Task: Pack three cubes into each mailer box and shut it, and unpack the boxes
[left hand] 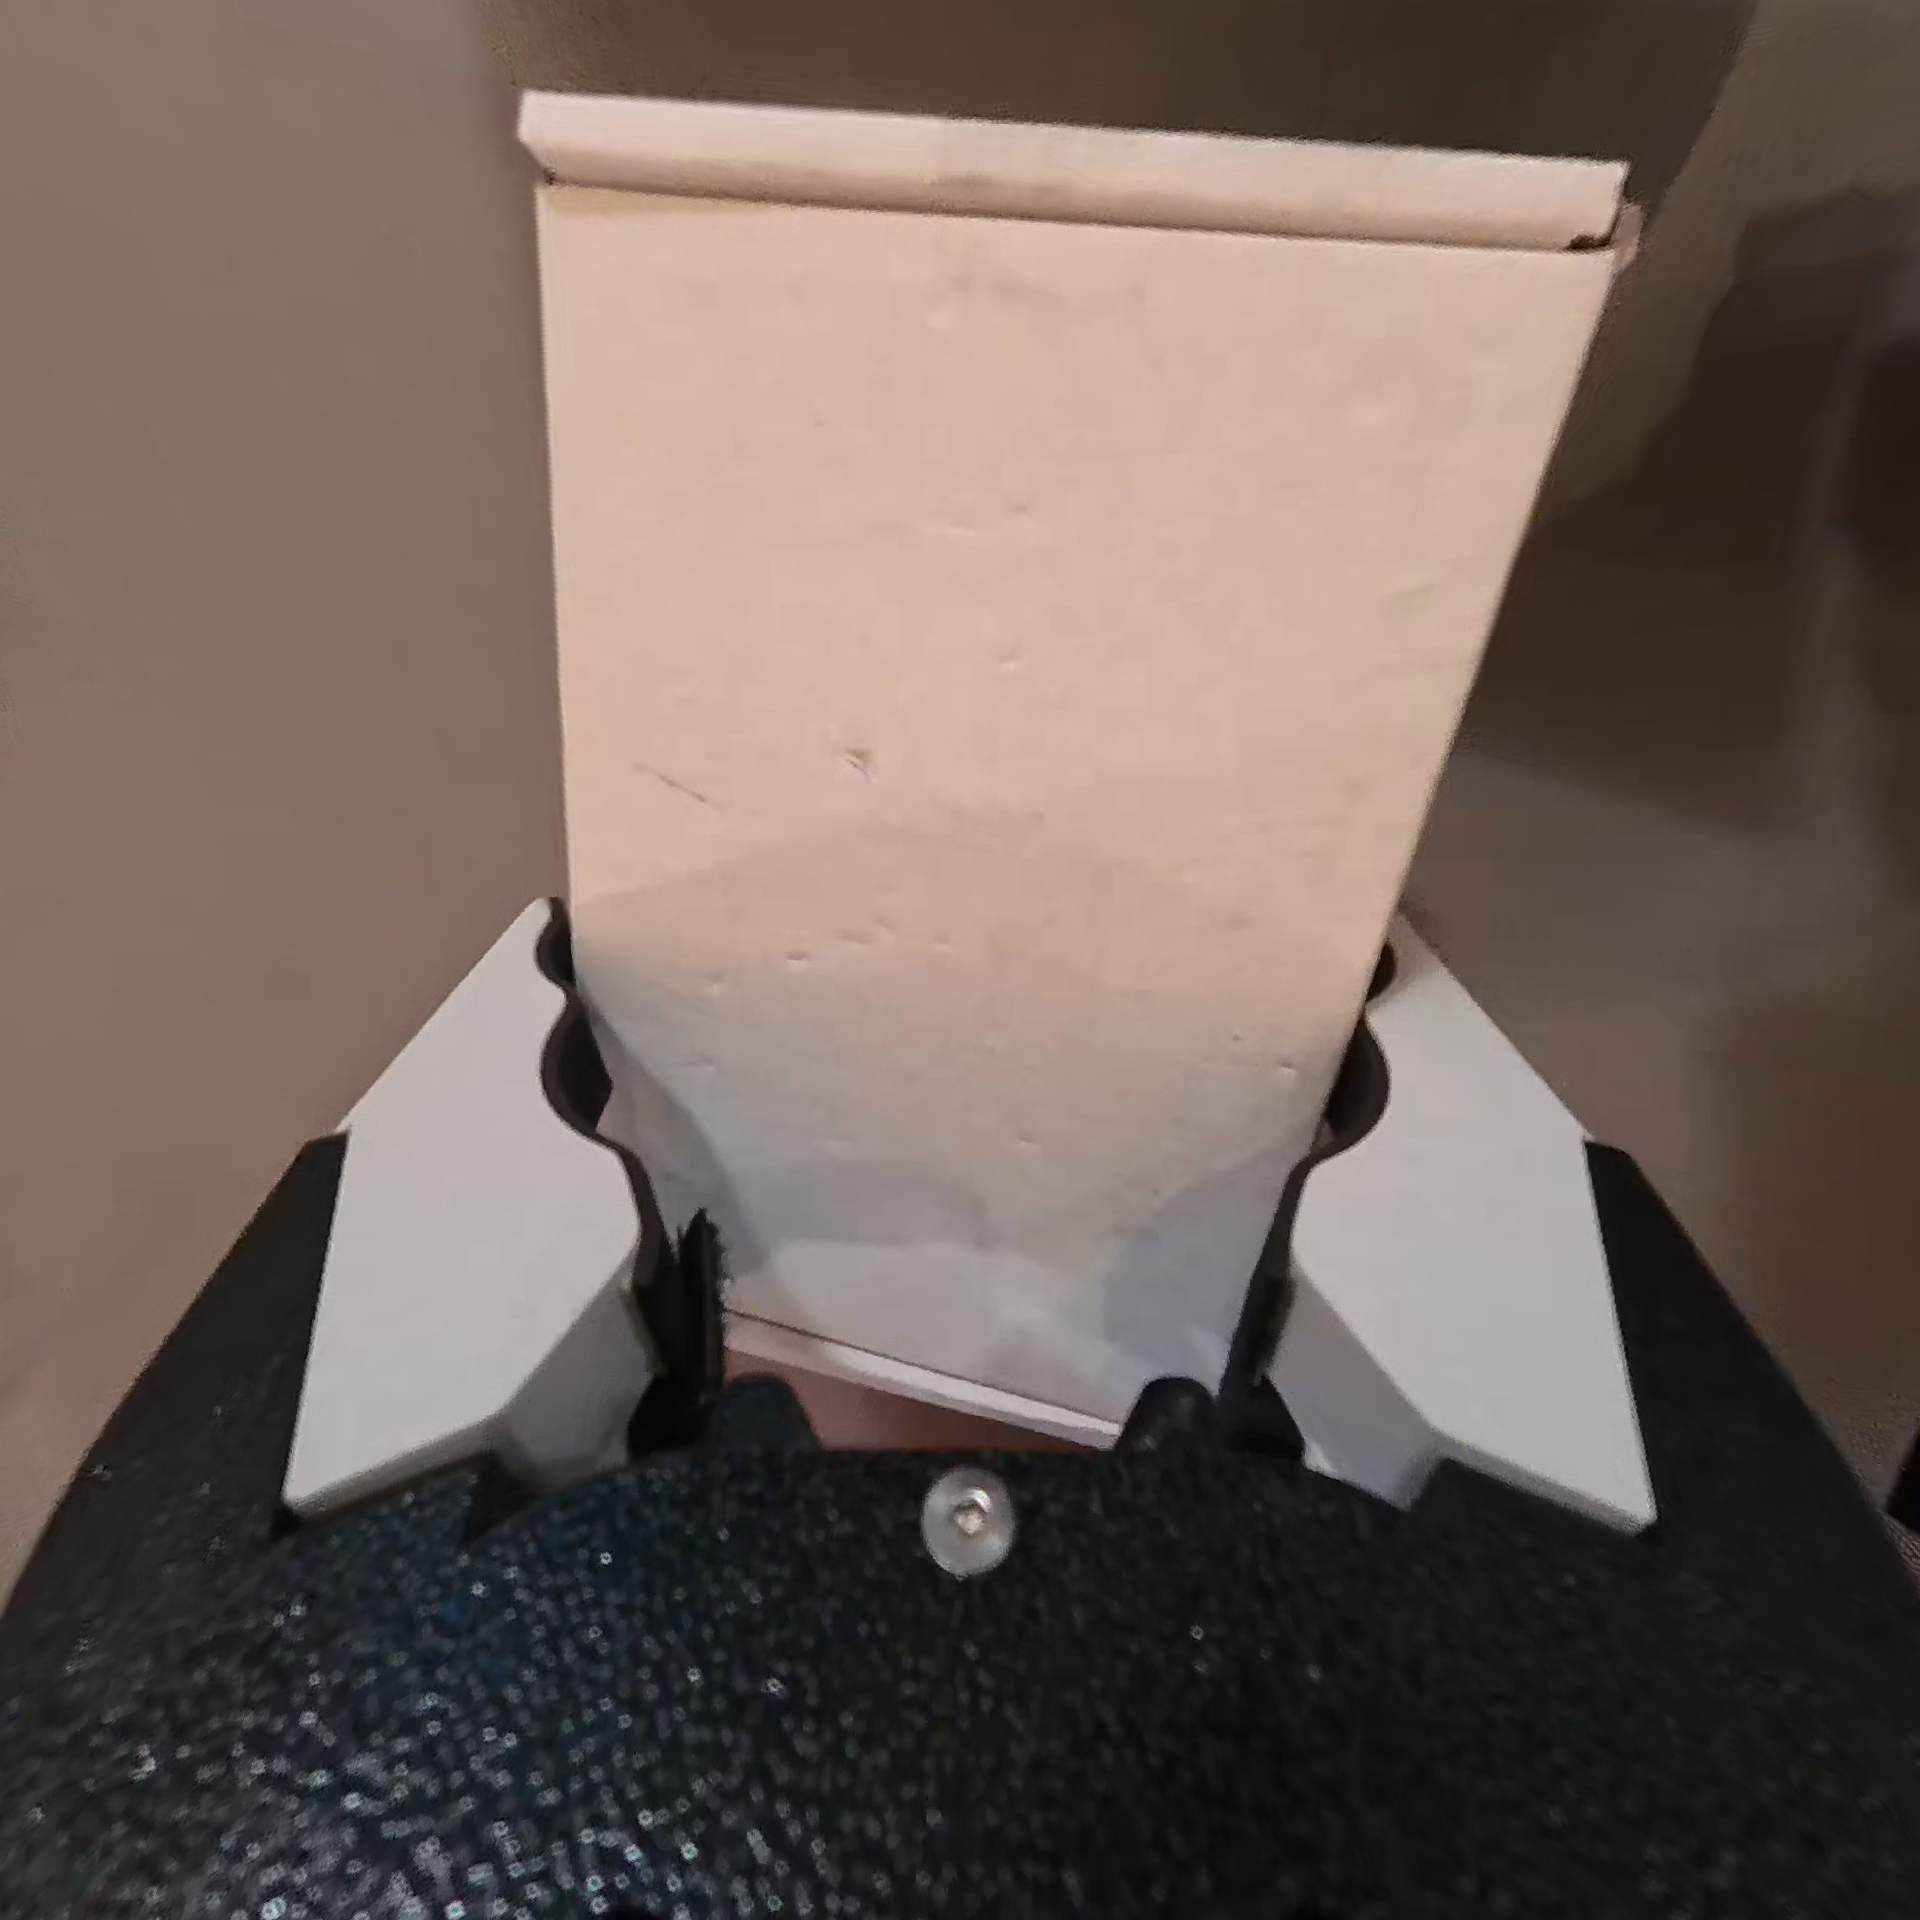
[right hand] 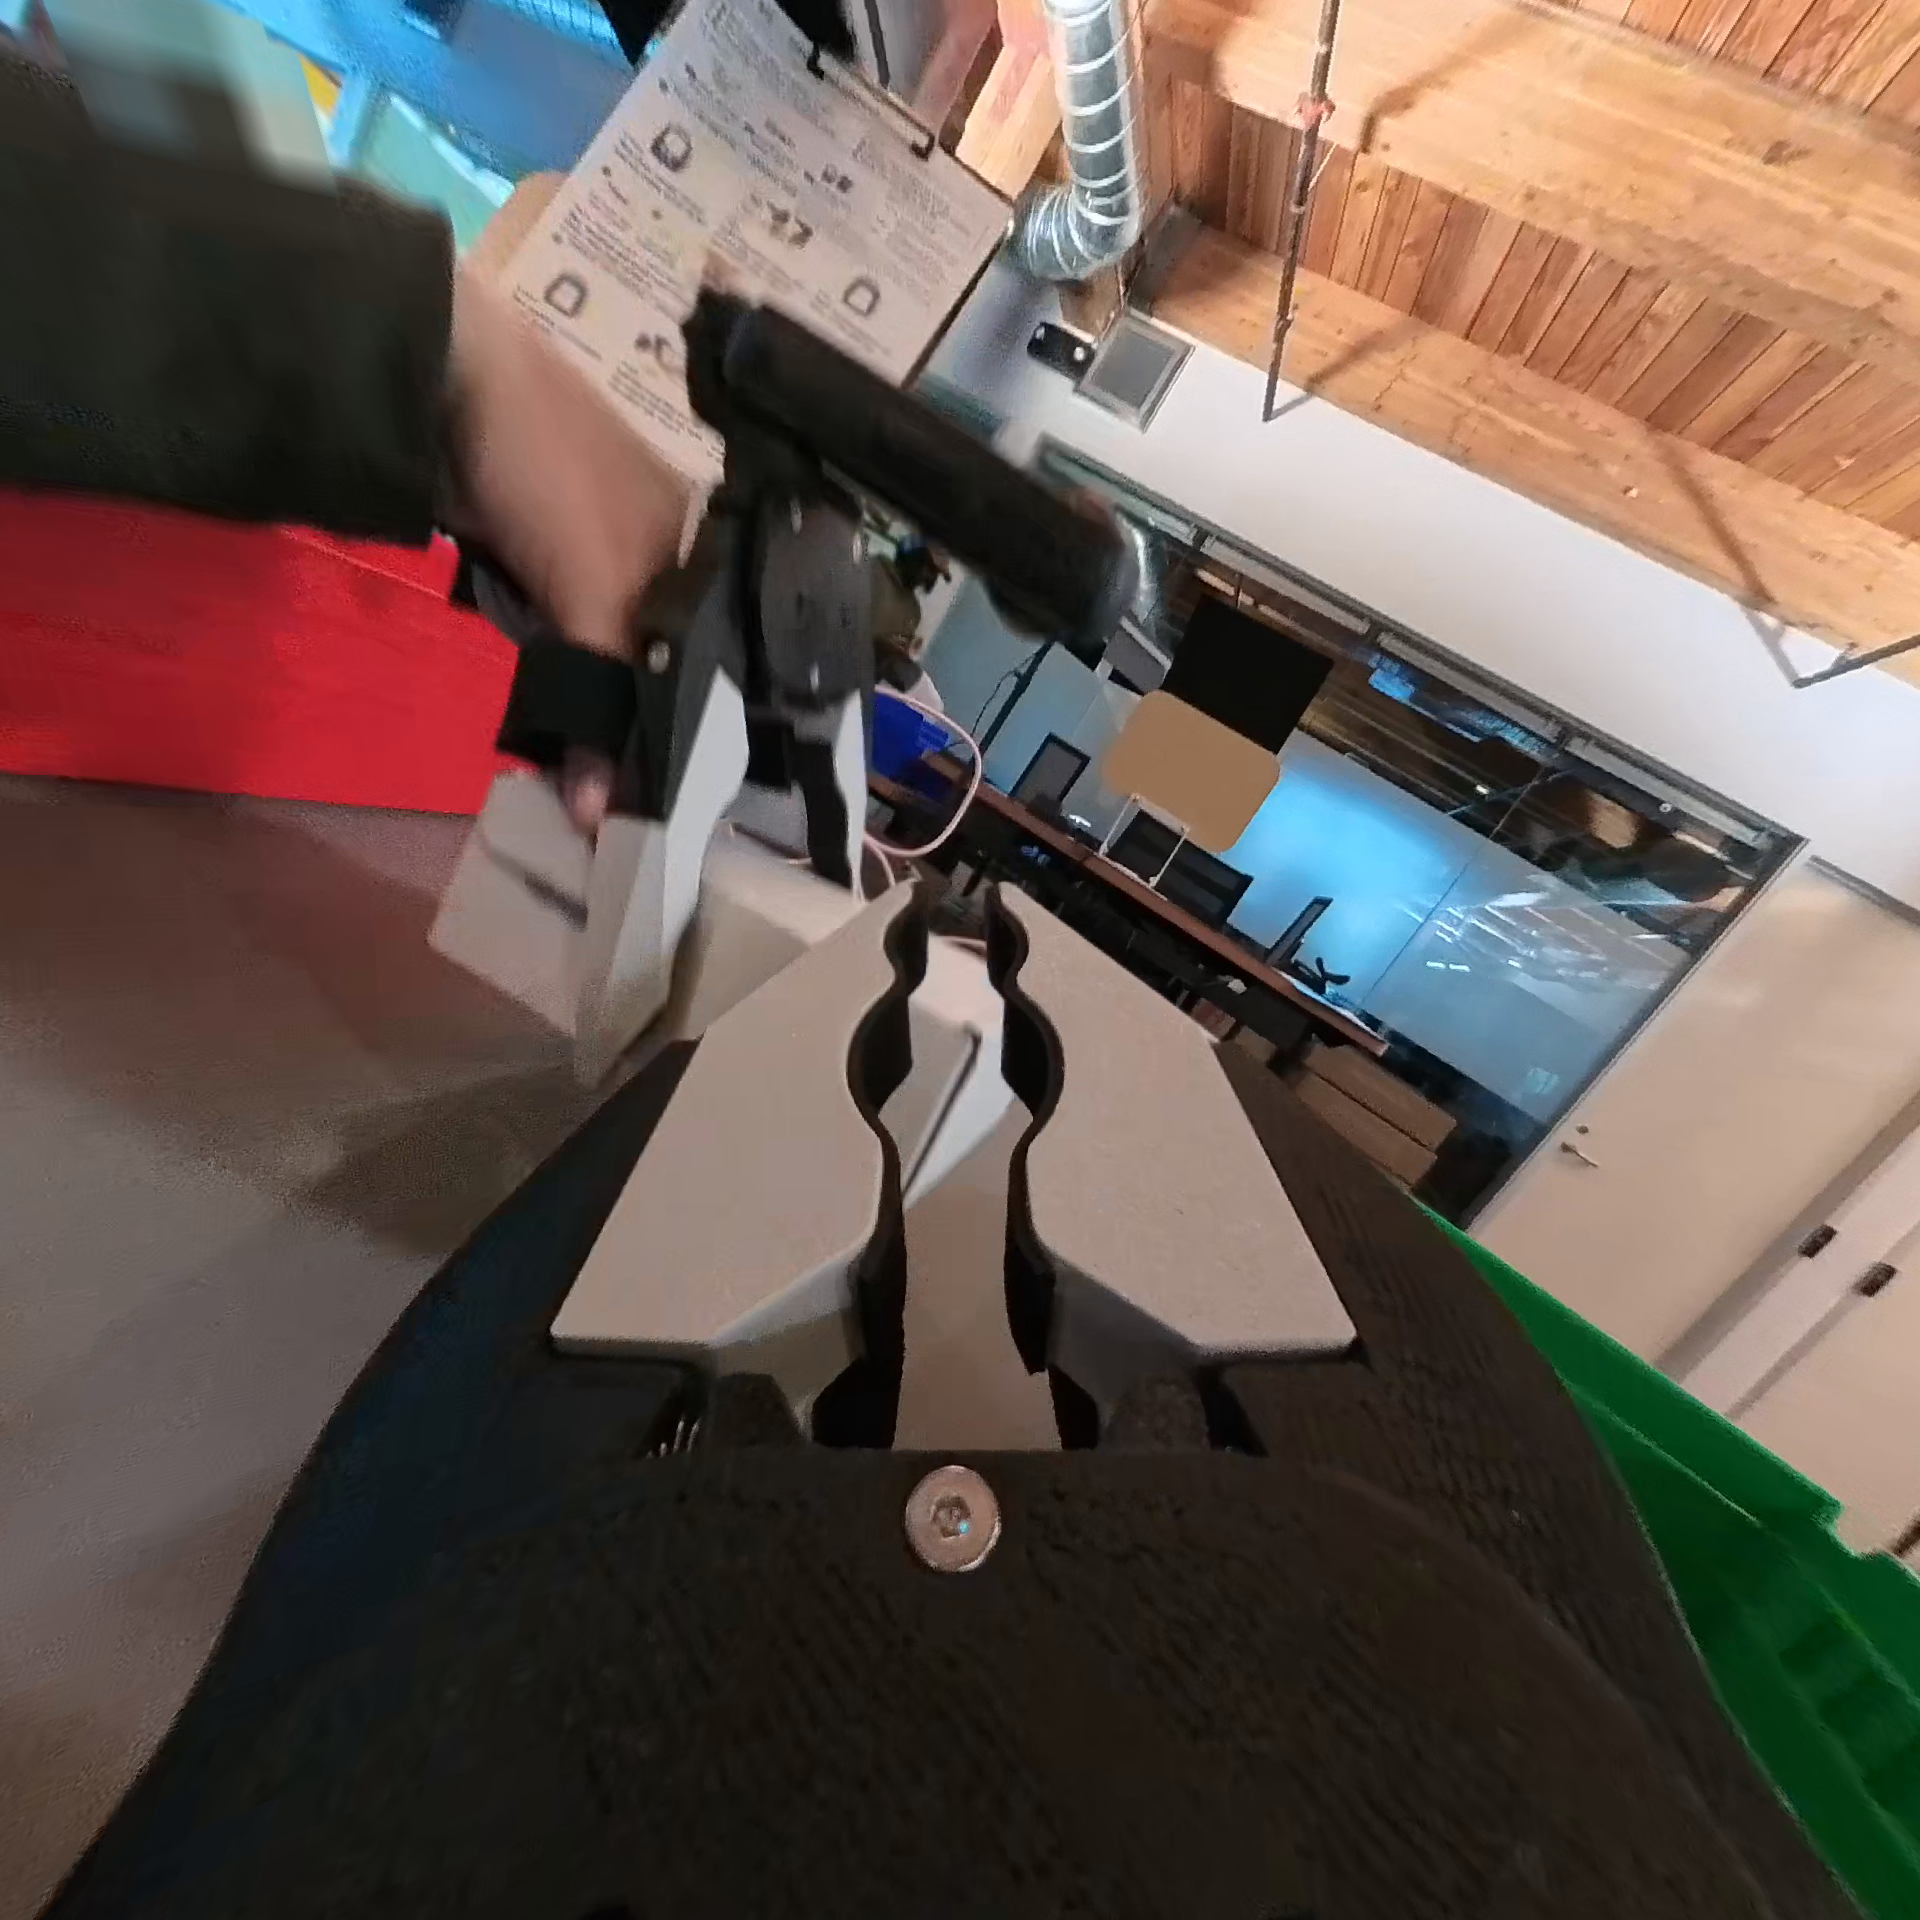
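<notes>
In the left wrist view a white mailer box (left hand: 987,582) stands on end between my left gripper's (left hand: 971,935) wide-spread fingers. Both pads (left hand: 566,1039) press on its sides, so it is gripped. Its lid flap is folded over at the far end. In the right wrist view a person's hand (right hand: 551,499) holds that left gripper (right hand: 748,831) with the box (right hand: 509,904) in it, lifted over the grey table (right hand: 208,1195). My right gripper (right hand: 954,904) sits just beside the box. Its jaws stand a narrow gap apart, with only a part of the box showing through behind them.
A red bin (right hand: 208,644) stands at the left behind the hand and a green bin (right hand: 1714,1558) at the lower right. A clipboard with a printed sheet (right hand: 748,208) hangs above. In the left wrist view only plain beige surface (left hand: 260,520) surrounds the box.
</notes>
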Motion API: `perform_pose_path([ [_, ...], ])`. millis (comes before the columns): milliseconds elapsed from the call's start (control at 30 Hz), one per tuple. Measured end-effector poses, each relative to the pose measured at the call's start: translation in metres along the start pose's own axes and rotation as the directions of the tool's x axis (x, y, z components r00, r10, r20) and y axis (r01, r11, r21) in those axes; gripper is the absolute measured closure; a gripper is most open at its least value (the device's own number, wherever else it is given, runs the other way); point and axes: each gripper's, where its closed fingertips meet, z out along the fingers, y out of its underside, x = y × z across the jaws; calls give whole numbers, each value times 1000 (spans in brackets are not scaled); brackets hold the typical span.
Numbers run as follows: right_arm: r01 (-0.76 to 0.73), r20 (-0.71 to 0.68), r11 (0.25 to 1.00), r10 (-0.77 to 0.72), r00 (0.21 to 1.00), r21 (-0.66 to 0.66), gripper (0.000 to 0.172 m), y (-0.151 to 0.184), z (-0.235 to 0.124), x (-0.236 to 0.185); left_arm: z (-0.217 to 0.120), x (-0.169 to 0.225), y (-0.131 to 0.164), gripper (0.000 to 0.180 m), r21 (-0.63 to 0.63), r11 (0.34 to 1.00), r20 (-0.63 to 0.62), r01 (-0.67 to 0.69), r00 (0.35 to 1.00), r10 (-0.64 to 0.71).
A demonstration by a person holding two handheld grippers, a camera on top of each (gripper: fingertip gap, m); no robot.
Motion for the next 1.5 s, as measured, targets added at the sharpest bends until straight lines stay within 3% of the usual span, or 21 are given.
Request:
perform_pose_path([
  [200,14,14,1000,-14,1000,12,164,-2,0,-4,36,8,0,41,41,997,-10,59,998,-59],
  [300,43,23,999,-43,999,10,164,-3,1,-7,28,3,-15,37,204,975,32,94,994,-103],
  [433,54,14,999,-54,998,6,163,-2,2,-7,-4,-2,-30,21,491,858,42,151,980,-196],
  [500,45,-13,999,-45,999,16,156,-3,2,-2,-13,3,-24,21,550,816,5,179,976,-218],
  [667,25,-21,999,-25,999,29,152,-5,1,0,1,15,-2,21,539,830,8,141,985,-172],
  [800,51,11,998,-51,999,39,151,-6,2,-8,5,17,0,21,588,797,-4,134,987,-163],
  [1000,131,66,986,-138,988,108,142,-16,6,-26,-4,6,0,22,663,706,-107,247,965,-238],
  [1067,229,107,964,-244,964,136,132,-17,12,-36,-2,1,3,22,662,712,-75,234,966,-248],
  [1200,470,114,851,-504,856,233,117,-12,20,-48,-1,-3,9,21,657,726,-31,205,969,-245],
  [1400,502,308,832,-553,774,235,116,15,16,-72,-3,-5,12,22,677,706,-52,209,970,-238],
  [1500,520,336,836,-547,767,177,114,23,15,-70,1,-16,23,22,635,747,27,196,961,-275],
])
